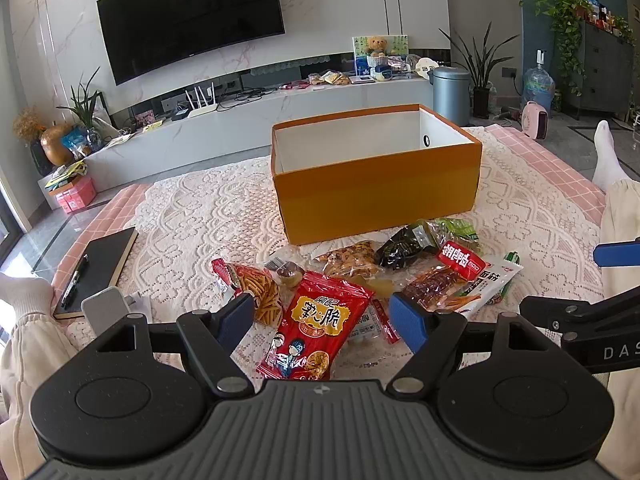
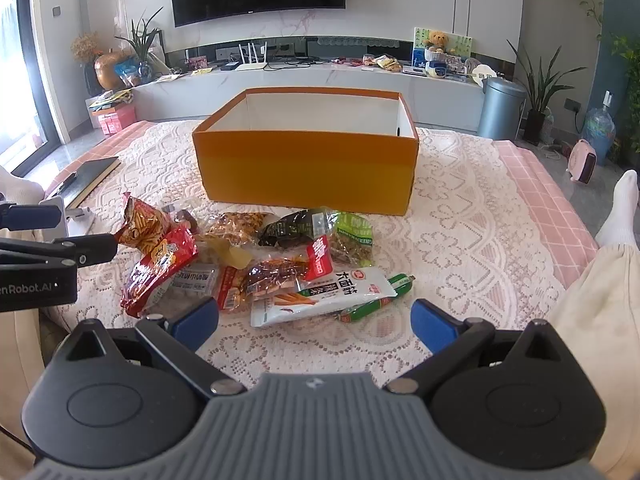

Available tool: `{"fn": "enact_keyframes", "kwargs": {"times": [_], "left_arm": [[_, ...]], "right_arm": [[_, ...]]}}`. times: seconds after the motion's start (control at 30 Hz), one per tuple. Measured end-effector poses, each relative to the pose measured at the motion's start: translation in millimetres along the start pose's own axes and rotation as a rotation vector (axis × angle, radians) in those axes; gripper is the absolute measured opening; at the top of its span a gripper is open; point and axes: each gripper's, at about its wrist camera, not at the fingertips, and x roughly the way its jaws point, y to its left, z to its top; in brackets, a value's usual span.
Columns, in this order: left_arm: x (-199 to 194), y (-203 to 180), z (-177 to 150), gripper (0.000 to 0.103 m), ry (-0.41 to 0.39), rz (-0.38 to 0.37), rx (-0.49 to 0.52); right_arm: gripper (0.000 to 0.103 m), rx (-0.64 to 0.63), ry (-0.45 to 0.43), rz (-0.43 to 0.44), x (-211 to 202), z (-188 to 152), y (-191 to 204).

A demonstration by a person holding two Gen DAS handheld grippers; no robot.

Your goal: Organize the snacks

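An open orange box point(image 1: 376, 192) point(image 2: 308, 164) with a white inside stands on the lace cloth, and nothing shows inside it. In front of it lies a heap of snack packets: a big red bag point(image 1: 316, 324) point(image 2: 156, 268), a pack of orange sticks point(image 1: 260, 292) point(image 2: 144, 224), a dark packet point(image 1: 404, 246) point(image 2: 292, 228), a white pouch point(image 1: 492, 284) point(image 2: 320, 296) and a green sausage point(image 2: 376, 298). My left gripper point(image 1: 324, 320) is open, hovering over the red bag. My right gripper point(image 2: 314, 324) is open just short of the white pouch, holding nothing.
A black notebook with a pen point(image 1: 96, 272) point(image 2: 86, 178) lies at the left of the cloth, beside a small grey stand point(image 1: 106, 308). A person's legs in cream trousers and white socks point(image 2: 616, 216) flank the table. A TV unit and a metal bin point(image 1: 450, 94) stand behind.
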Motion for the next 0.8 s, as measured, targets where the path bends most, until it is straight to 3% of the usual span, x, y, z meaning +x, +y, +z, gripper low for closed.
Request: {"fn": "enact_keyframes", "kwargs": {"times": [0.8], "left_arm": [[-1.4, 2.0, 0.0, 0.09, 0.002, -0.003, 0.001]], "right_arm": [[0.099, -0.008, 0.022, -0.011, 3.4, -0.1, 1.9]]}}
